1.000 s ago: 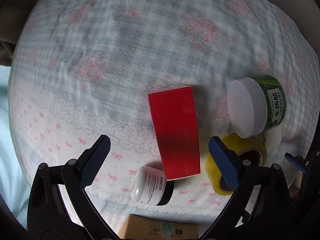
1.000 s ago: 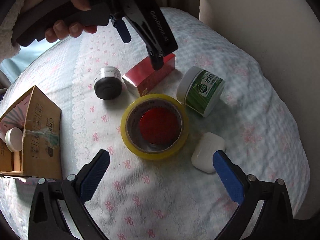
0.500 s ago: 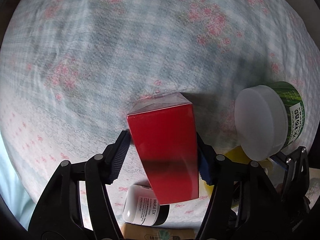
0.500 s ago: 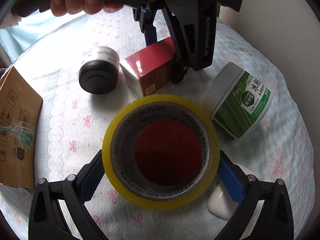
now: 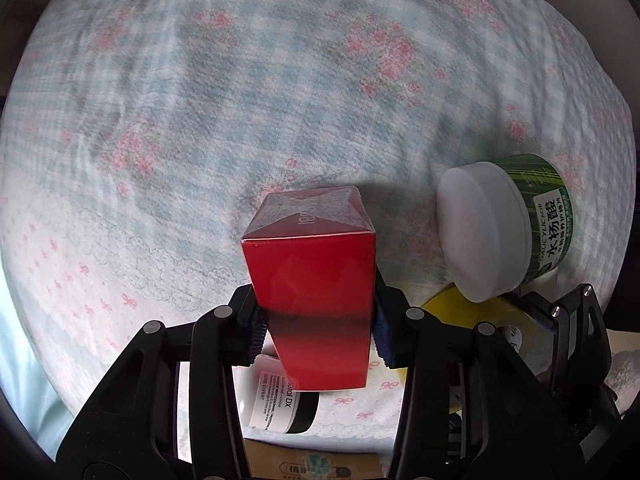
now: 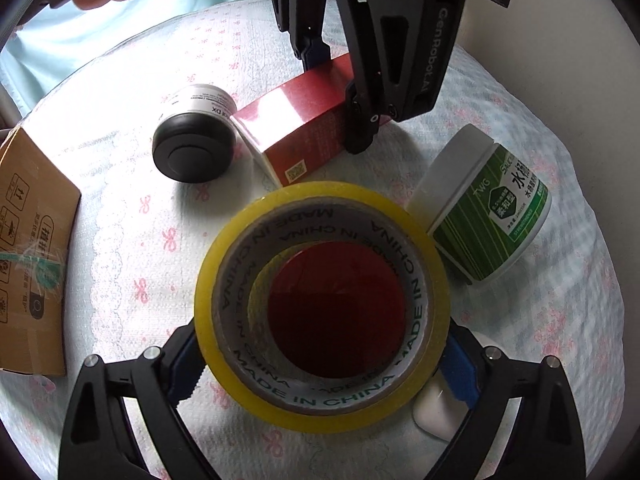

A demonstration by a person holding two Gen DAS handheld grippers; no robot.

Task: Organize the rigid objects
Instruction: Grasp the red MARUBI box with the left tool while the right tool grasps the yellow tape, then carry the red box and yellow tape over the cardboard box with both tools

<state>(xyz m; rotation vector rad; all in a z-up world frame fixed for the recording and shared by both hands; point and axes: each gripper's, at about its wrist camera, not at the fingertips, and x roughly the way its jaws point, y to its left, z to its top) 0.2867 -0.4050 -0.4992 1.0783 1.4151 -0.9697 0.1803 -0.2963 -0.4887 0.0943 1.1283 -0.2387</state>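
Note:
My left gripper (image 5: 316, 332) is shut on a red box (image 5: 316, 292), its blue pads pressed on both long sides; the box tilts up off the cloth. The same box (image 6: 296, 124) and the left gripper (image 6: 344, 92) show in the right wrist view. My right gripper (image 6: 324, 364) has its blue pads against both sides of a yellow tape roll (image 6: 320, 300), which has a red disc inside its core. A green jar with a white lid (image 5: 504, 232) lies on its side to the right of the box, also seen in the right wrist view (image 6: 484, 216).
A small white jar with a black cap (image 6: 192, 140) lies left of the red box. An open cardboard box (image 6: 32, 256) sits at the left edge. A white earbud case (image 6: 436, 412) lies under my right finger. All rest on a flowered cloth (image 5: 200, 100).
My left gripper moved down onto the red box, closed on it and tipped it up. My right gripper moved in and closed its pads around the tape roll.

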